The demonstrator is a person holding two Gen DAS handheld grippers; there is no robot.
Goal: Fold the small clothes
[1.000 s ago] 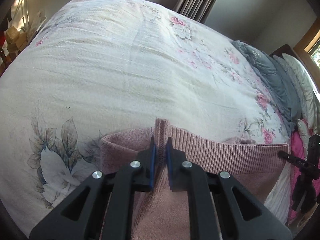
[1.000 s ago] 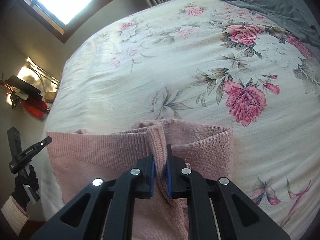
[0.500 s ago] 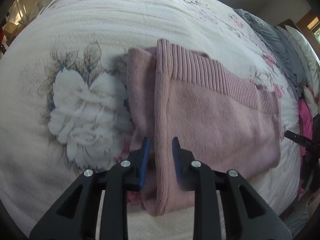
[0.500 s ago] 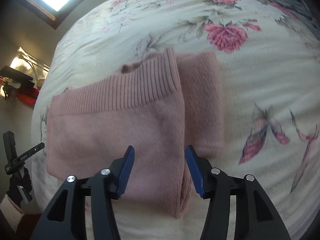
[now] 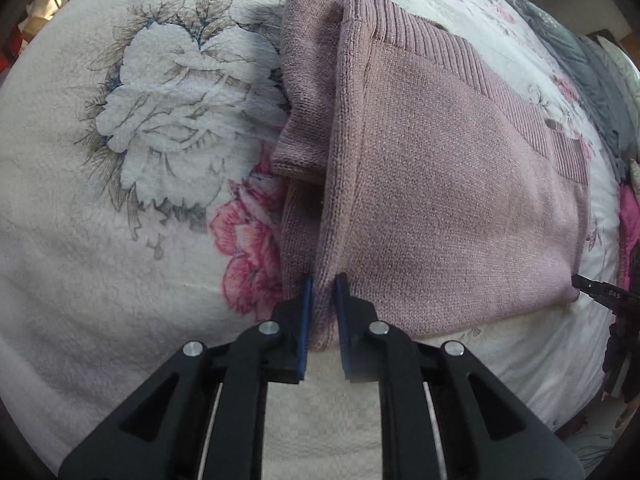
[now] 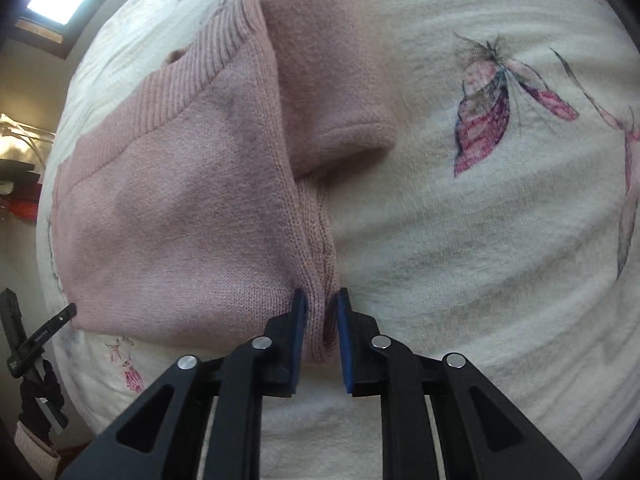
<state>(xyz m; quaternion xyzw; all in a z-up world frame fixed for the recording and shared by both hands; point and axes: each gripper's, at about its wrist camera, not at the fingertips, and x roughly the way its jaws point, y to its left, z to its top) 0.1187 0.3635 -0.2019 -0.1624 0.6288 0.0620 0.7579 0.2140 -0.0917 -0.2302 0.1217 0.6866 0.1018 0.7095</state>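
My left gripper [image 5: 323,280] and right gripper [image 6: 321,300] each pinching a near corner of the folded dusty-pink knit sweater [image 5: 440,184], open floral bedspread [image 6: 500,240] around.

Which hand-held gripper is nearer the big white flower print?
Left. The left hand-held gripper grips the pink knitted sweater beside the white flower print; the right hand-held gripper holds its far side.
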